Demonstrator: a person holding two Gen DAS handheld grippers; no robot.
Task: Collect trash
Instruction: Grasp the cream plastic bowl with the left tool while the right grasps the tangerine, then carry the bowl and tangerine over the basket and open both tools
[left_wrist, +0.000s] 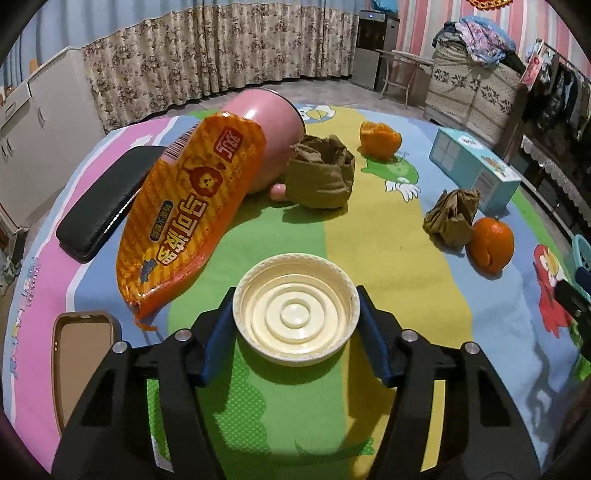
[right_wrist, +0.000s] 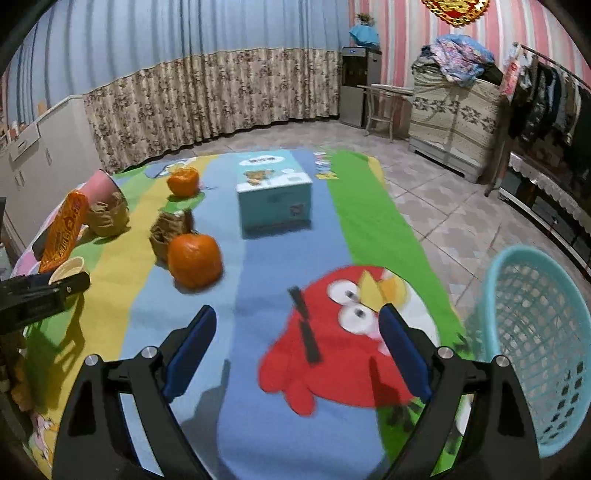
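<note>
Cartoon-print mat bearing oranges, wrappers.

right gripper: you're holding it with the jaws standing wide, nothing between them, over the red bird print on the cartoon mat
left gripper: you're bringing it in at the left edge, a cream lid sitting at its tip; grip not clear
basket: teal mesh, sitting off the mat at right
orange: lying just beside a crumpled brown paper
box: light blue, sitting mid-mat
</note>
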